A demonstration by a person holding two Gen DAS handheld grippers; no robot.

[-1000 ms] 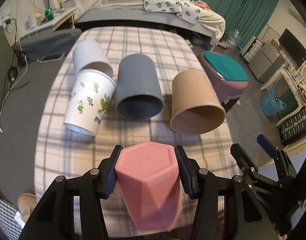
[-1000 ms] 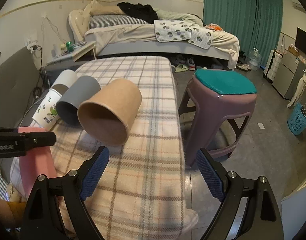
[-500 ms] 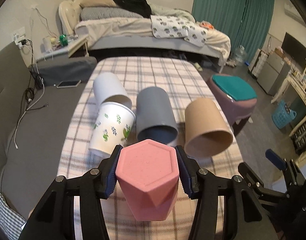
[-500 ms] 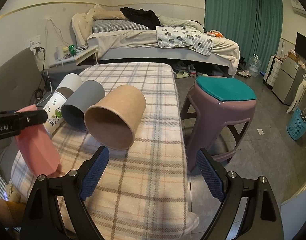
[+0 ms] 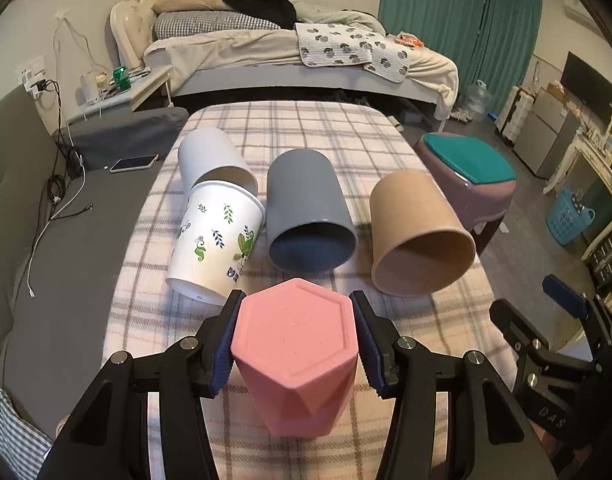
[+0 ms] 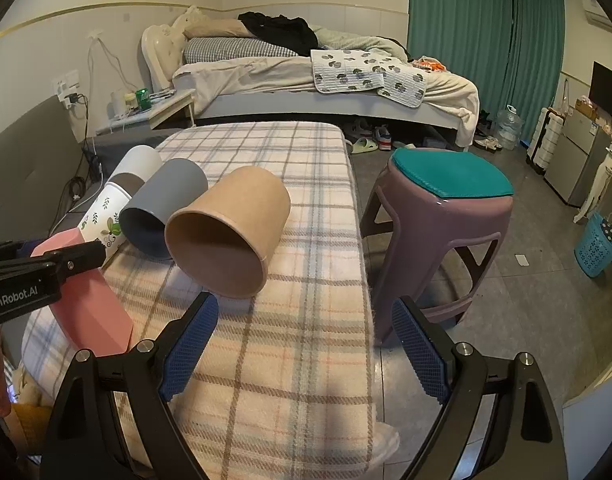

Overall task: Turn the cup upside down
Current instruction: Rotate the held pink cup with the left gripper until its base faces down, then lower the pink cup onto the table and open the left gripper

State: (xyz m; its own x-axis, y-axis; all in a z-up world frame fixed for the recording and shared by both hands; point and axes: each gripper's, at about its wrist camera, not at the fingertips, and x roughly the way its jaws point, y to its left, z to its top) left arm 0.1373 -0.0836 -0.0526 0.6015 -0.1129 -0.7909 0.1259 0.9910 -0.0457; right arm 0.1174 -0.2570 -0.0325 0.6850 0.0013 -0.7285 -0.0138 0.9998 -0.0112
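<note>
My left gripper (image 5: 293, 336) is shut on a pink hexagonal cup (image 5: 295, 356), upside down with its flat base toward the camera, at the near end of the checked table (image 5: 306, 128). In the right wrist view the pink cup (image 6: 87, 304) stands tilted, with its lower end on or just above the cloth. My right gripper (image 6: 303, 344) is open and empty over the table's near right edge. It also shows at the right of the left wrist view (image 5: 546, 308).
Lying on their sides beyond the pink cup are a leaf-print paper cup (image 5: 217, 240), a white cup (image 5: 209, 160), a grey cup (image 5: 306, 208) and a brown paper cup (image 5: 418, 228). A purple stool (image 6: 442, 216) with a teal seat stands right of the table.
My left gripper has tipped the pink cup further upright and lowered it toward the cloth. The right gripper has stayed open and nearly still.
</note>
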